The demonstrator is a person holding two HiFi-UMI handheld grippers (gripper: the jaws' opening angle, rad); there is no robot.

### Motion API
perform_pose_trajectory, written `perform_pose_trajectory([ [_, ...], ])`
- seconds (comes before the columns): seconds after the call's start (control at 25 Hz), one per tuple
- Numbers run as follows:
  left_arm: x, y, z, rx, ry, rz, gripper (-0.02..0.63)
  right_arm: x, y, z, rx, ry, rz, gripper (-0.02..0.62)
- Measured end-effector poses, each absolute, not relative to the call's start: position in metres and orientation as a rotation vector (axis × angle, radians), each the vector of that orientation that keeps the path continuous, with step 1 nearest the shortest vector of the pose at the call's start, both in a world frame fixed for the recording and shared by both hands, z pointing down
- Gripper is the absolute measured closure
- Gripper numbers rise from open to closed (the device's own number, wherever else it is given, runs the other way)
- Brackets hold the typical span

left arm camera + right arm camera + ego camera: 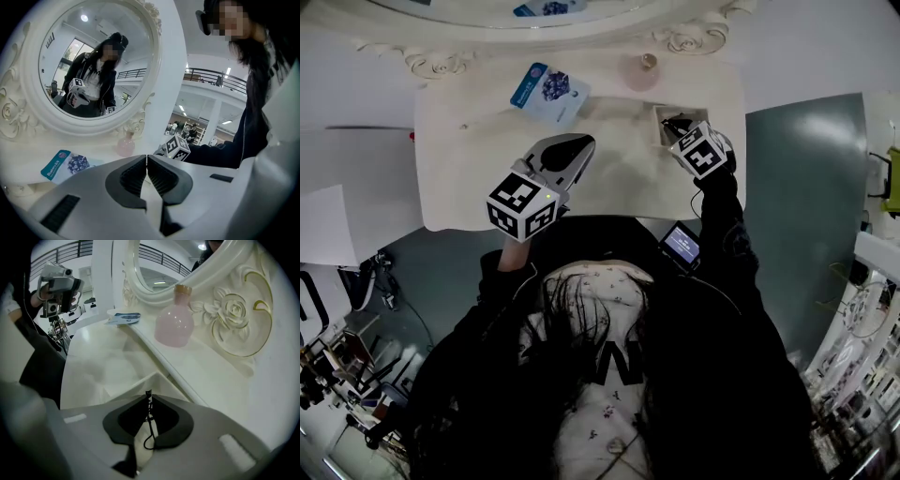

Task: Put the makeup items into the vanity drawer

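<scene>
**Right tongs pinch a thin black item at the drawer**

The right gripper has its jaws pressed on a thin black item, a wiry loop, just over the open drawer at the table's right rear. The left gripper hangs over mid-table, jaws pressed together with nothing between them. A blue packet and a pink bottle stand by the mirror.

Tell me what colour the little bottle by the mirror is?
Pale pink bottle, golden cap; best in the right gripper view.
</scene>
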State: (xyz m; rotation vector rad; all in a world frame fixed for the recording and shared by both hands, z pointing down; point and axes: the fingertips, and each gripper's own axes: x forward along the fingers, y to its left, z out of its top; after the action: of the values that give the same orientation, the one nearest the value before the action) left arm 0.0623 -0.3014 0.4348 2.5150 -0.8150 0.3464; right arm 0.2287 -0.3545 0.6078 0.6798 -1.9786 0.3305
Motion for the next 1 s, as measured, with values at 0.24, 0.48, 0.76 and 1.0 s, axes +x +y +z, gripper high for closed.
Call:
perform_pose_trajectory([
  [0.24,0.047,-0.310,0.440,2.500,-0.828,0.326,0.606,0.228,-0.356,0.624,0.665,-1.937,0.388,0.558],
  [0.48,0.041,-0.312,0.443,2.496,-0.819,0.315,0.606,0.231,-0.359,0.630,0.677,-1.887,0.400,0.555],
  [0.76,0.033,-0.312,0.443,2.498,-0.831,0.314,0.606,0.233,-0.366,0.632,0.727,-1.914,0.436,0.508],
  [1.0,0.029,-0.307,0.440,2.499,-0.843,0.322,0.606,0.229,-0.371,0.596,0.866,-2.021,0.463,0.508],
])
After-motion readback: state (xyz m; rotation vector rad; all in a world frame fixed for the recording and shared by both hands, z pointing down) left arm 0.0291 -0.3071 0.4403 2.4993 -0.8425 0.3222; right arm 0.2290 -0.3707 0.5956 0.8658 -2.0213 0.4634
